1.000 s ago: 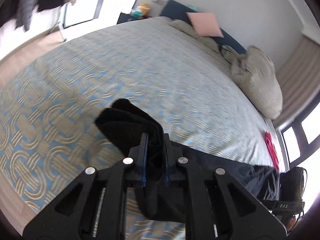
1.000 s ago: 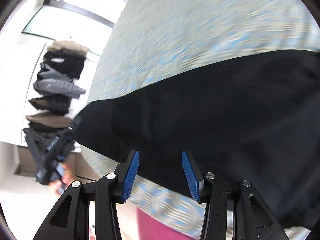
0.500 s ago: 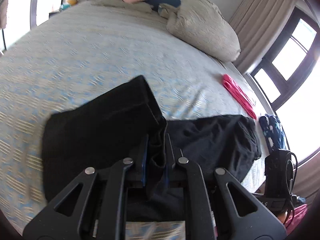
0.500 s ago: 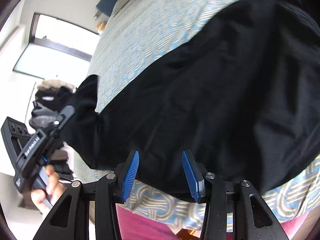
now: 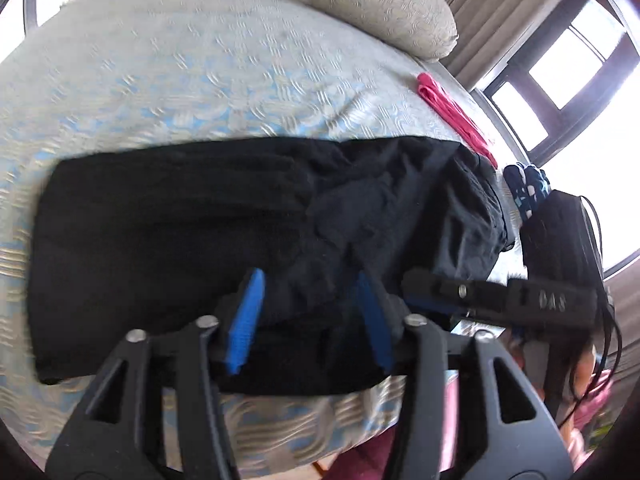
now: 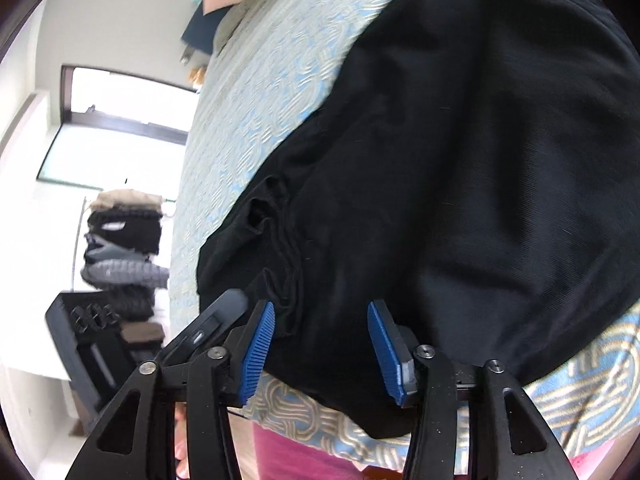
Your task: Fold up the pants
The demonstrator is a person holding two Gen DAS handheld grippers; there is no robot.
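Only the left view shows the pink cloth [image 5: 452,110] at 1 o'clock past the black pants [image 5: 180,216] on the bed [image 5: 180,68], where the left hand-held gripper [image 5: 310,312], its jaws just opened, and the right hand-held gripper [image 6: 320,344] both grasp nothing.

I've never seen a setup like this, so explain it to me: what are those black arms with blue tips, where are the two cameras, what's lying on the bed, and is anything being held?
No robot here: a person holds a hand-operated two-finger gripper in each hand, folding pants. Each picture comes from a wide-angle camera mounted on one gripper, looking along its fingers. One shows the left gripper, the other the right gripper; the blue strips are their pads. The black pants lie on a patterned bedspread. A pink garment and a beige bundle lie farther off. The left jaws have just opened, the right widened slightly; both stand apart over the cloth, so nothing looks gripped.
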